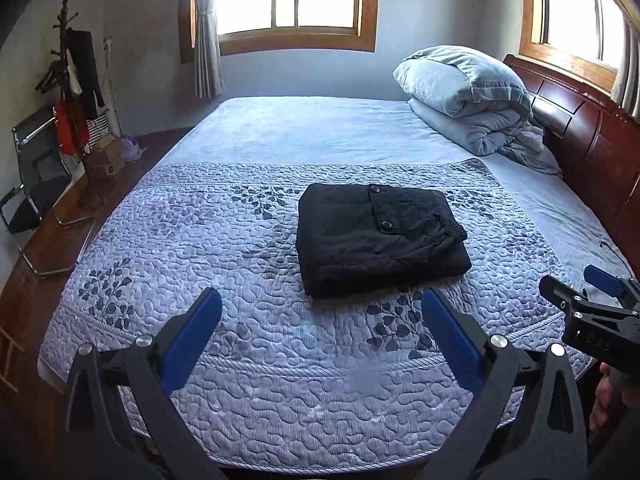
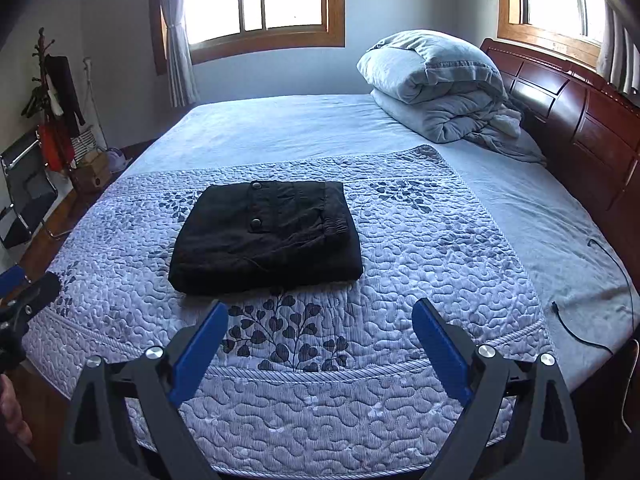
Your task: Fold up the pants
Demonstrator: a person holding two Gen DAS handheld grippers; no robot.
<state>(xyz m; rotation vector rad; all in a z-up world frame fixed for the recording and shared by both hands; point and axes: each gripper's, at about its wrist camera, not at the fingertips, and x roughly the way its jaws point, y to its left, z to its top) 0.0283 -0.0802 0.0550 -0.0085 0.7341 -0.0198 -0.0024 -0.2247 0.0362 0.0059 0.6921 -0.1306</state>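
The black pants (image 1: 380, 236) lie folded into a compact rectangle on the quilted blue bedspread (image 1: 240, 360), pocket flap with two snaps on top. They also show in the right wrist view (image 2: 266, 236). My left gripper (image 1: 320, 300) is open and empty, held back from the near edge of the pants. My right gripper (image 2: 320, 310) is open and empty, also short of the pants. The right gripper shows at the right edge of the left wrist view (image 1: 592, 304). The left gripper shows at the left edge of the right wrist view (image 2: 24, 296).
A rolled grey duvet (image 1: 468, 96) lies by the wooden headboard (image 1: 580, 120). A black cable (image 2: 592, 320) lies on the sheet at right. A chair (image 1: 36, 192) and a coat rack (image 1: 76, 80) stand on the floor at left.
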